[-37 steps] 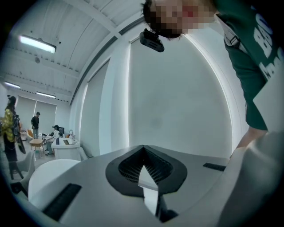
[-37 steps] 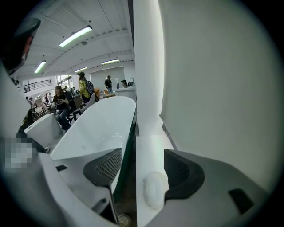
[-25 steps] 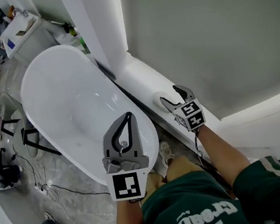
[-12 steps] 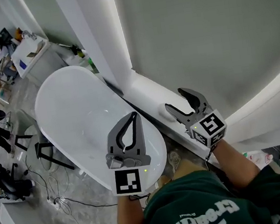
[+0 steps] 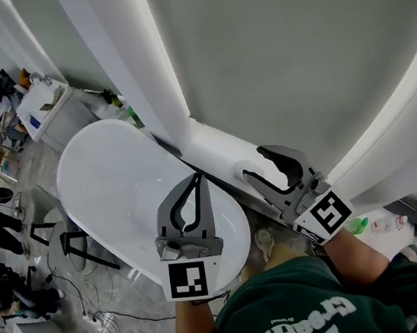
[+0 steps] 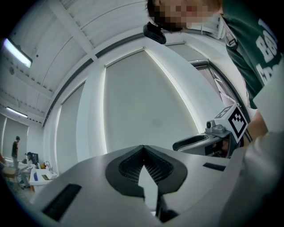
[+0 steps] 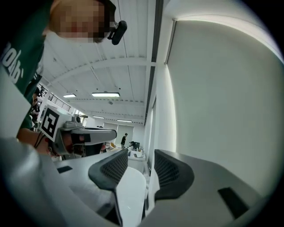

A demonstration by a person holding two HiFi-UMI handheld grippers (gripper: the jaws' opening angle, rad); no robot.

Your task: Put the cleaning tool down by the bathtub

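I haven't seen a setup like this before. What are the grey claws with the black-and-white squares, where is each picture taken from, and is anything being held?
There is no robot here. A person in a green shirt holds a two-jaw gripper in each hand, and the patterned cubes are part of the grippers. The head view looks down from a camera on the person's head at a white bathtub beside a white ledge. The other two views come from cameras riding on the grippers. The left gripper is shut and empty. The right gripper has been closing, but its jaws are apart with nothing between them.

White cart (image 5: 45, 109) (cluttered top), grey wall panel (image 5: 277, 52), green bottle (image 5: 133, 118)
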